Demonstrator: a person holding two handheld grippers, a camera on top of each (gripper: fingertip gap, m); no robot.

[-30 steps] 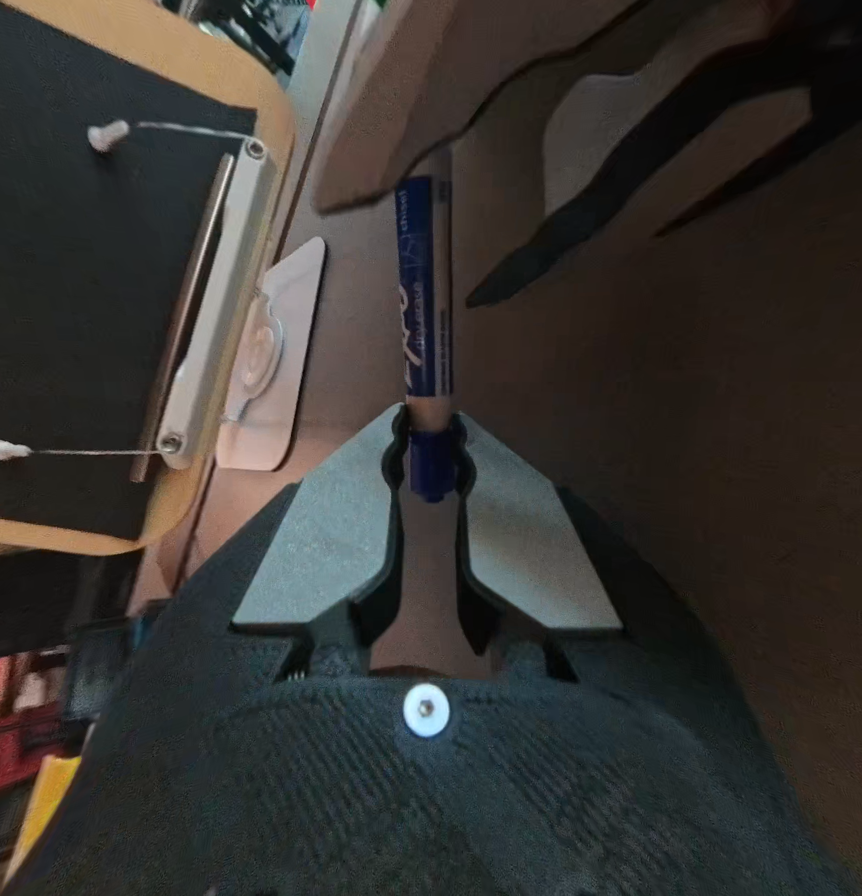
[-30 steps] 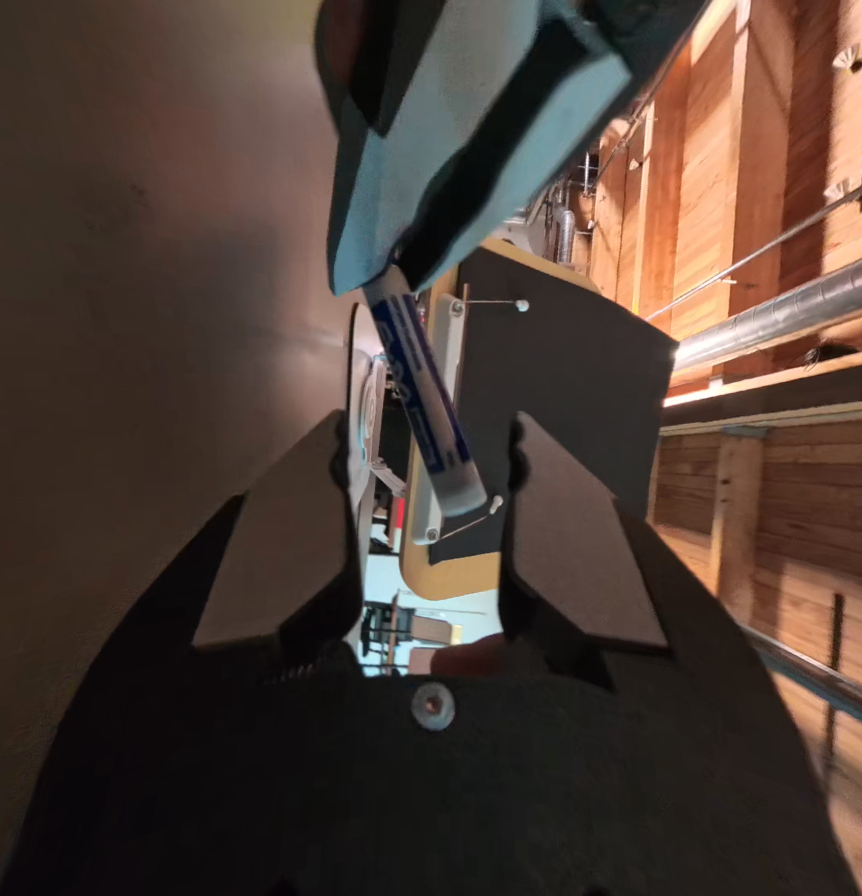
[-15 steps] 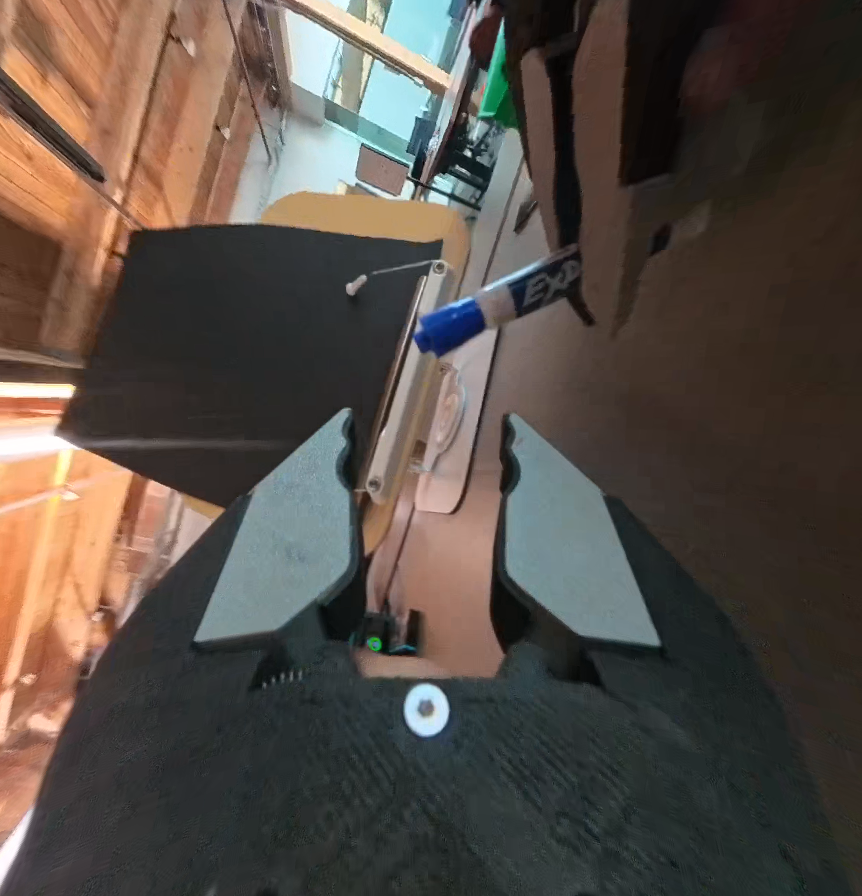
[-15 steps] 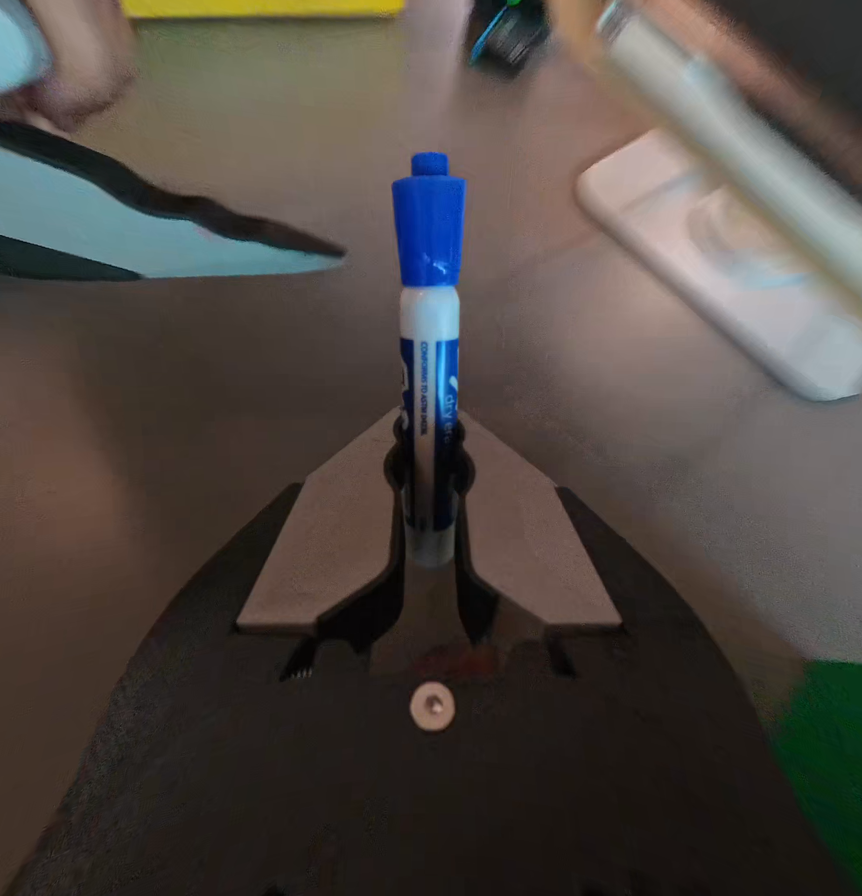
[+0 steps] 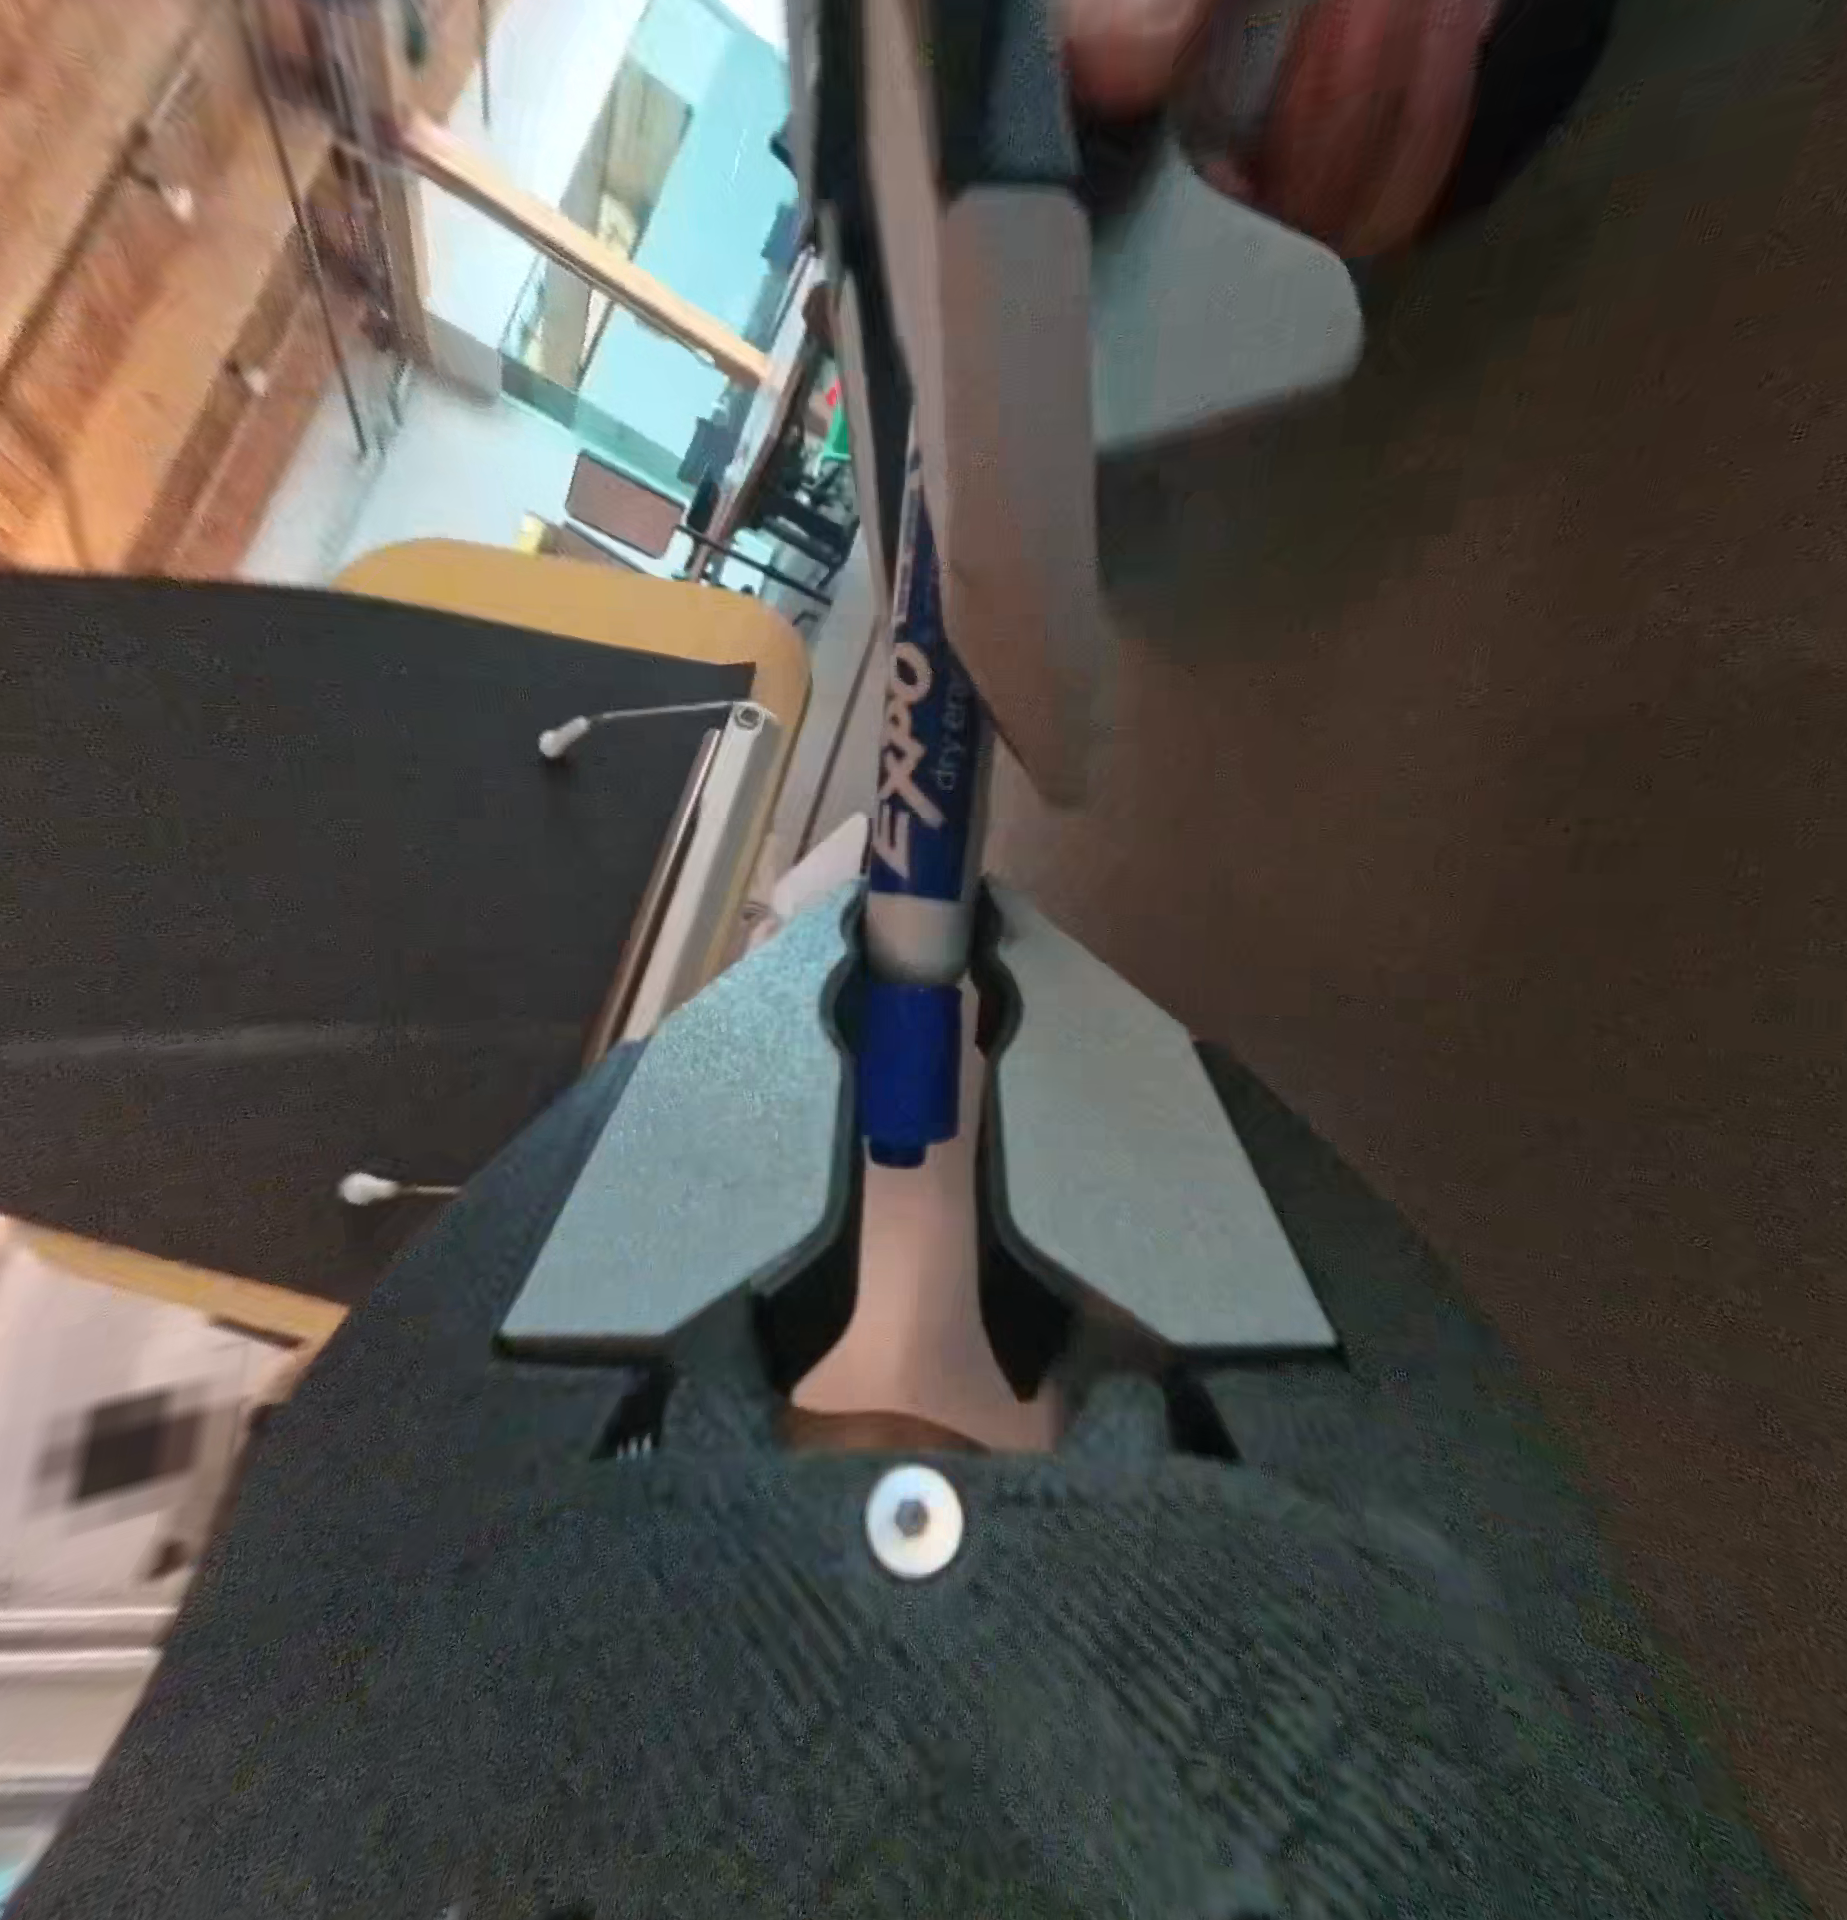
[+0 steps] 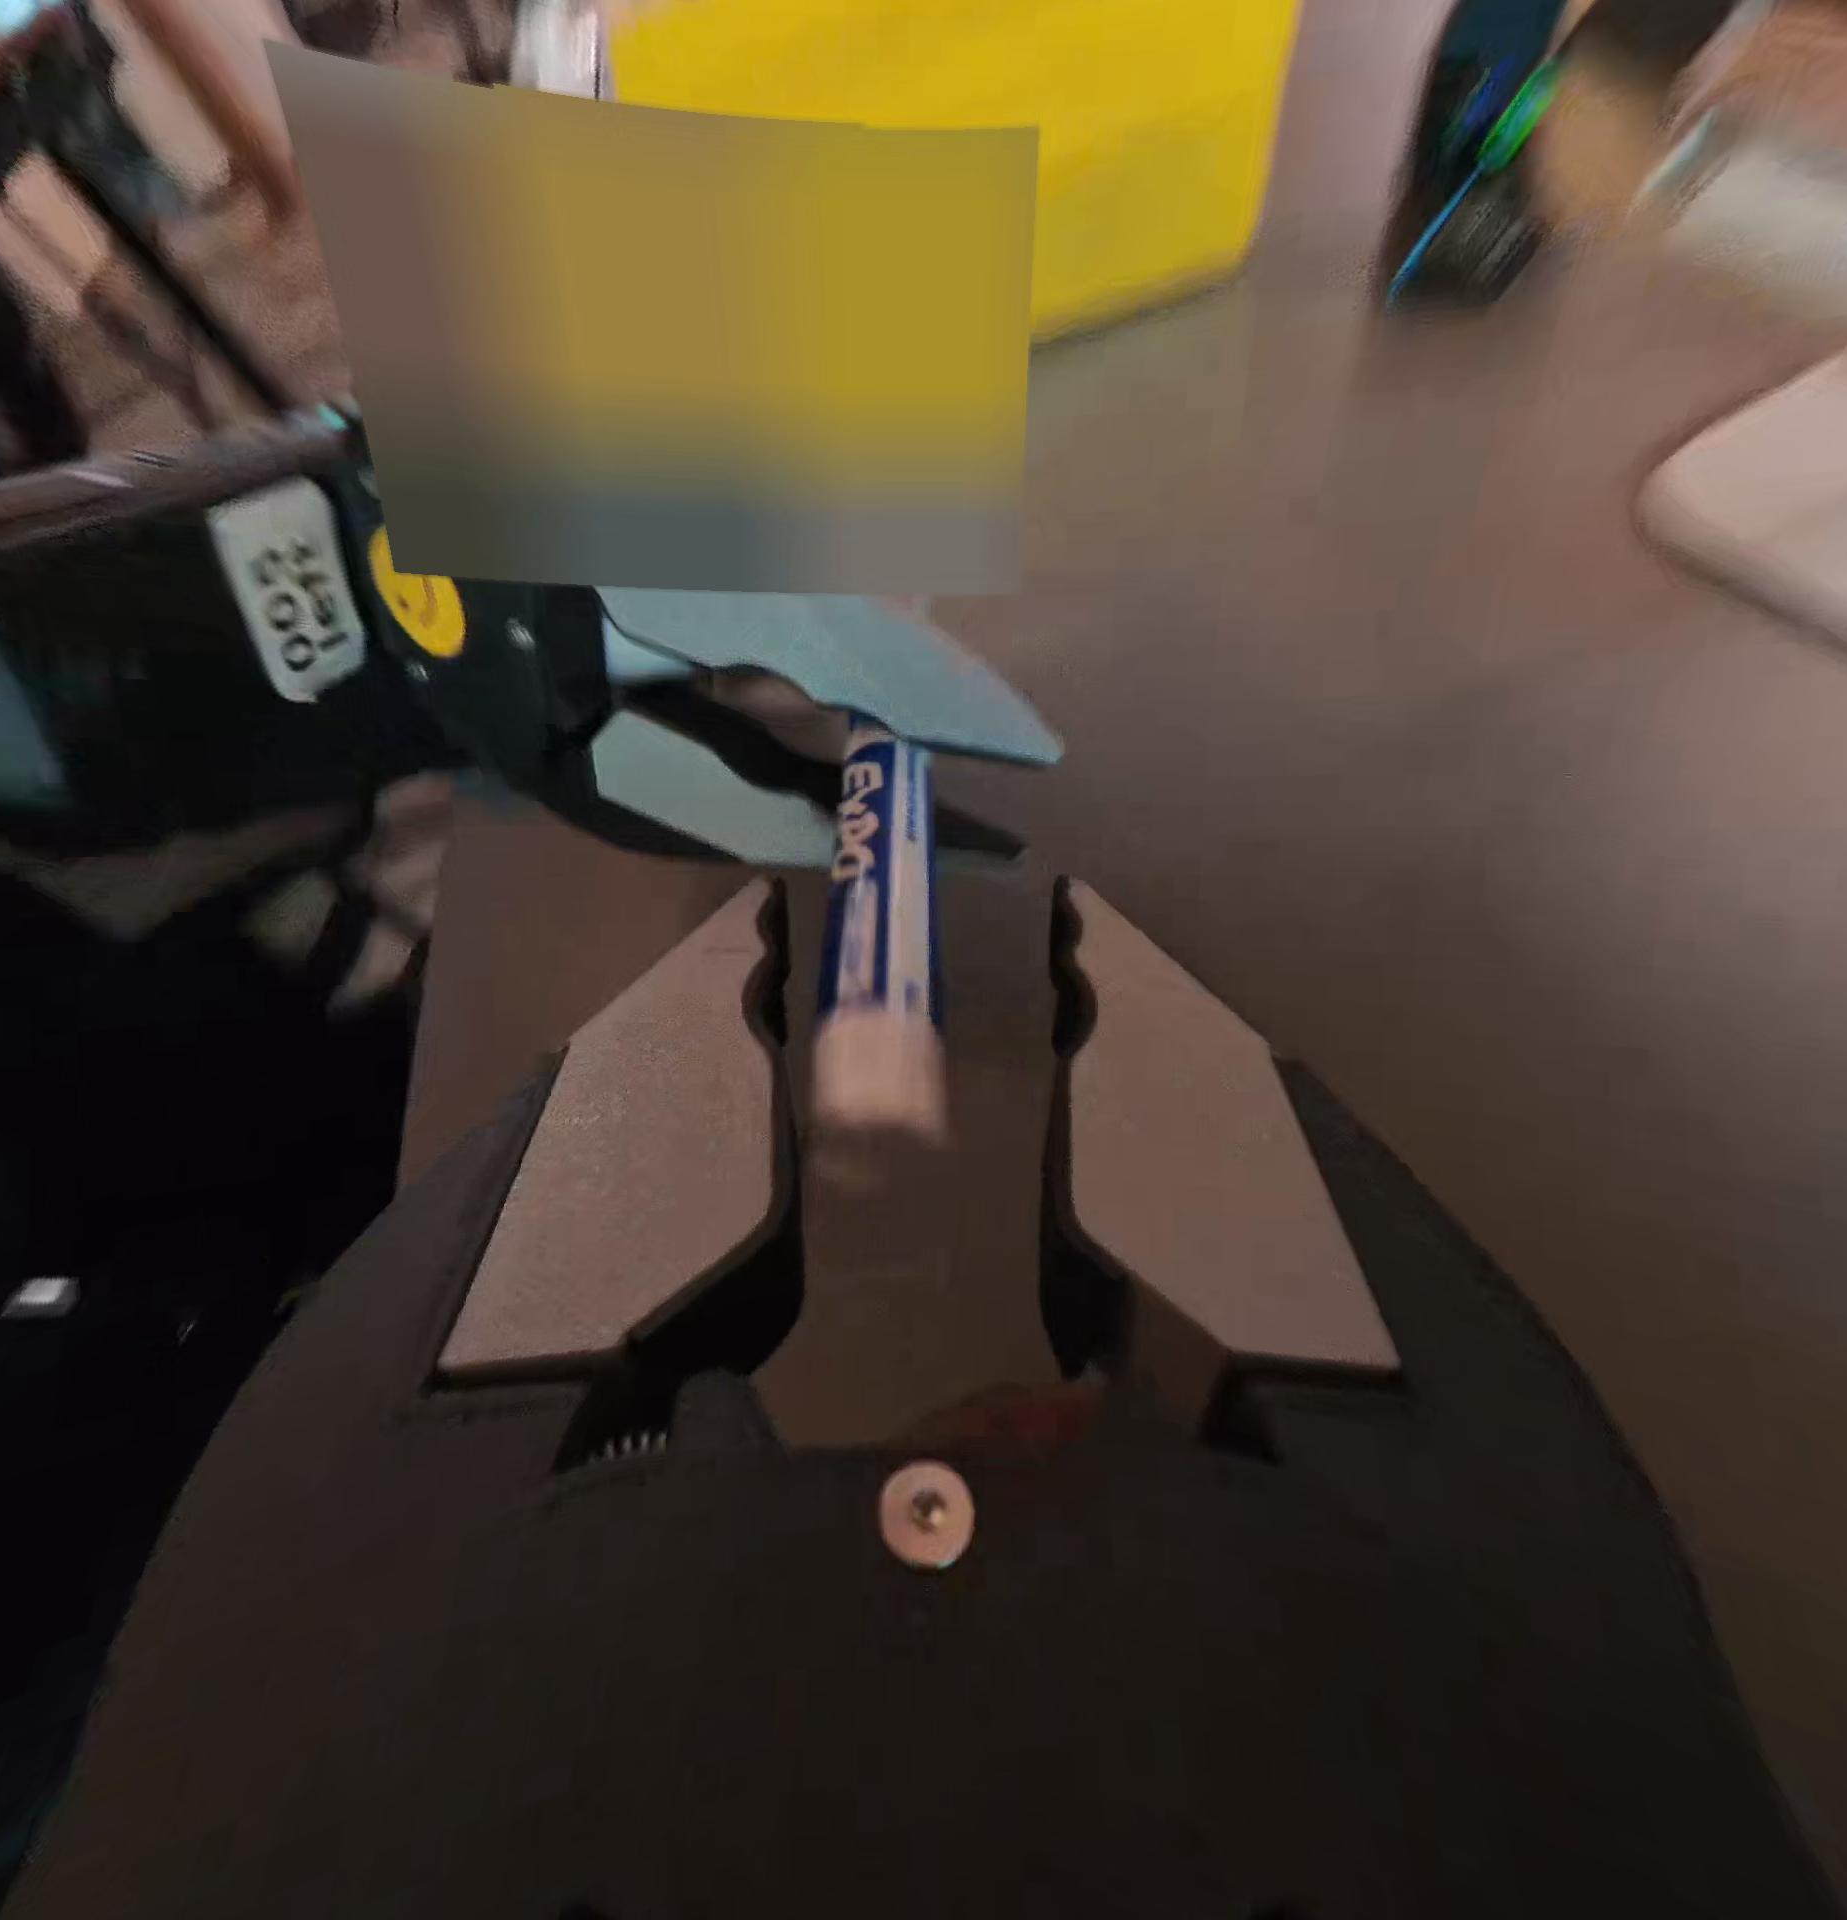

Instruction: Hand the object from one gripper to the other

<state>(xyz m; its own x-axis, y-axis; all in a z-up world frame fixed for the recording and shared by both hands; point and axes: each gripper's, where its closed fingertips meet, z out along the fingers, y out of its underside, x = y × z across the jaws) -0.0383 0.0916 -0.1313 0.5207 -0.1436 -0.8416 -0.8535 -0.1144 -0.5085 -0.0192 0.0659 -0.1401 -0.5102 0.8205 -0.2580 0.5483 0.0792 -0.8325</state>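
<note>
Right now I have the left tongs [image 5: 914, 940] closed tight on the capped end of the marker [image 5: 924, 790], with its blue cap [image 5: 906, 1070] sitting back between the two grey pads and the barrel running straight out ahead. My right tongs [image 6: 919, 914] stand parted; the marker's plain butt end [image 6: 877, 1081] lies in the gap between the fingers, and I see daylight on both sides of it, so that pair grips nothing. In the right wrist view the left tongs come in from the left and ahead, pinching the marker's far end.

For room: to the right of the left tongs the brown tabletop [image 5: 1521, 935] runs bare and wide. To their left, close by, stands a black board [image 5: 275, 883] on a tan backing, with a pale metal strip along its near edge. Ahead of the right tongs, well off, is a yellow block [image 6: 1137, 156], and to the far right a pale flat pad [image 6: 1771, 520] at the frame edge; both are blurred.

The marker is slim, white-bodied with a blue printed wrap and a blue cap, its bare end white and blunt.
</note>
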